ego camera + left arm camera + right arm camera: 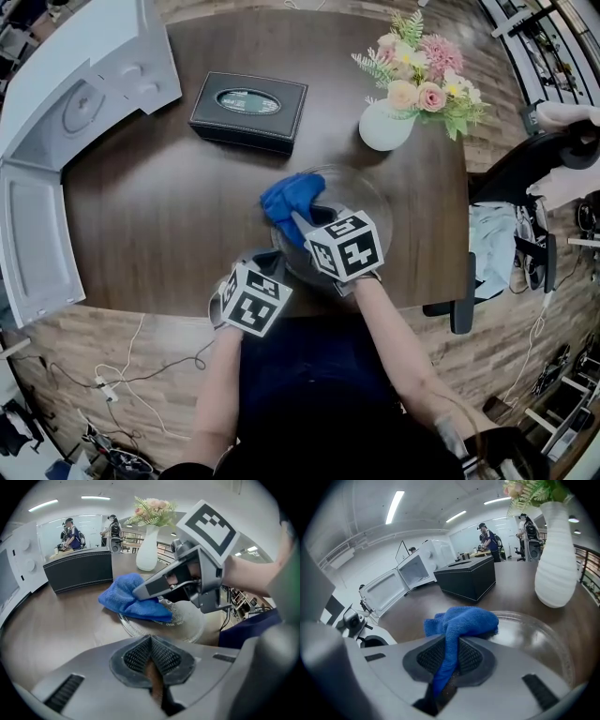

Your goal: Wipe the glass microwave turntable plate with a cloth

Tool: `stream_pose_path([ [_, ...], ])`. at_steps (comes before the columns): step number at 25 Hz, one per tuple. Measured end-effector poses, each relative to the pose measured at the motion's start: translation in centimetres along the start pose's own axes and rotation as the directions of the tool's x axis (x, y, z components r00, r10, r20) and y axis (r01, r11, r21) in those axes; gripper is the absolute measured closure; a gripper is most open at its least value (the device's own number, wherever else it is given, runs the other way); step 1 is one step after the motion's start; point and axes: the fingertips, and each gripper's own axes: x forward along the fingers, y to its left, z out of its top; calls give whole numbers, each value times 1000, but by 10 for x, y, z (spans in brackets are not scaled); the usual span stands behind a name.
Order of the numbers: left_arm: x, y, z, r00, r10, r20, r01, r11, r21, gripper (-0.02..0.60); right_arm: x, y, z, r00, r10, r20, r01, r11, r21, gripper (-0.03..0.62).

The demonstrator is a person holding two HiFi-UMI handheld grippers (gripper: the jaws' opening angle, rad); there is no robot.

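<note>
Right hand-held gripper (298,223), forearm (398,347) outstretched, holds cloth (286,199) on plate (367,202).

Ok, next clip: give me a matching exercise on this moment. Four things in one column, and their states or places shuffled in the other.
Things
1. blue cloth
2. left gripper
3. microwave
4. white vase

States or places
A. door swung open
B. jaws together, nothing between them
C. pinched in the right gripper, lying on the glass plate
D. upright on the table beyond the plate, holding flowers

Pairs: 1-C, 2-B, 3-A, 4-D
</note>
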Motion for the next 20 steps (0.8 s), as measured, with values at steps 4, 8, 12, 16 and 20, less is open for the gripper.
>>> stream_pose_path([
  [4,0,0,0,1000,2,5,-2,1000,-7,578,-4,-8,1,1000,-18,8,18,1000,19,546],
  [8,0,0,1,1000,1,10,-1,1000,-9,578,-7,-16,1,999,-36,11,36,999,30,546],
  [12,1,0,2,1000,1,20,-1,1000,-8,578,-12,-25,0,998,-54,17,53,997,52,546],
  [16,0,1,0,1000,0,12,0,1000,-16,578,-17,-37,0,997,-78,26,75,994,81,546],
  [20,0,0,0,1000,-1,7,1,1000,-19,578,-24,-49,-1,996,-88,32,83,989,120,546],
])
